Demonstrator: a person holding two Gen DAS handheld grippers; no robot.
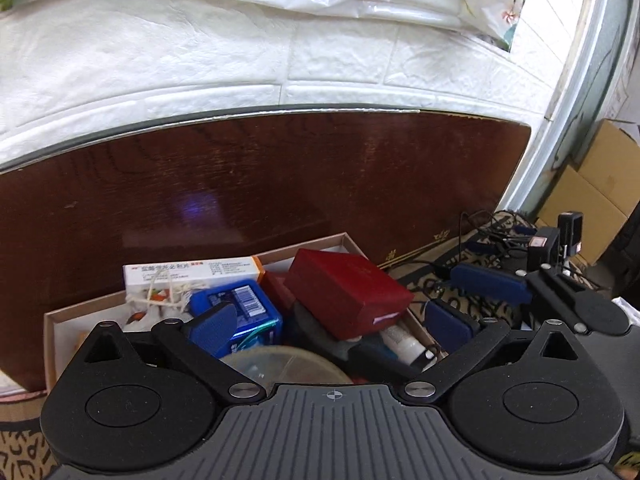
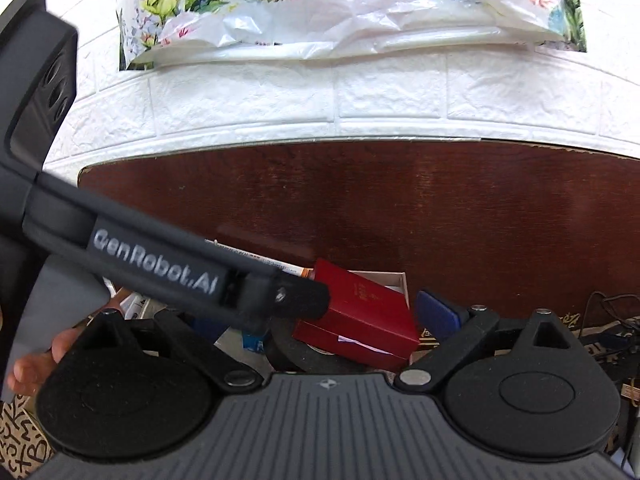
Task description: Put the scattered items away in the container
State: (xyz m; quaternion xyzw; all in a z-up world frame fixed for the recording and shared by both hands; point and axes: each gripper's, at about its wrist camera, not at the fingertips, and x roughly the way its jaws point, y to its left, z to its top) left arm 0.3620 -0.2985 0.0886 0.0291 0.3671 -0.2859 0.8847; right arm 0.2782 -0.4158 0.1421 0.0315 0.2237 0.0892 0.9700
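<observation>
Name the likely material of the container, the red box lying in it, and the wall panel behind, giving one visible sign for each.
Container: probably cardboard, matte; thin tan walls with a white inner face.
Red box: seemingly rigid card with a smooth, slightly satin red covering; sharp edges, a white slip at its seam.
Wall panel: wood or wood veneer, glossy; dark grain lines and soft reflections.

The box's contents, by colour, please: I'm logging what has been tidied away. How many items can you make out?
In the cardboard box, left wrist view:
Red: 1, red box
Blue: 1, blue pack
White: 2, medicine carton, white tube
Black: 1, black roll
Total: 5; others are hidden.
</observation>
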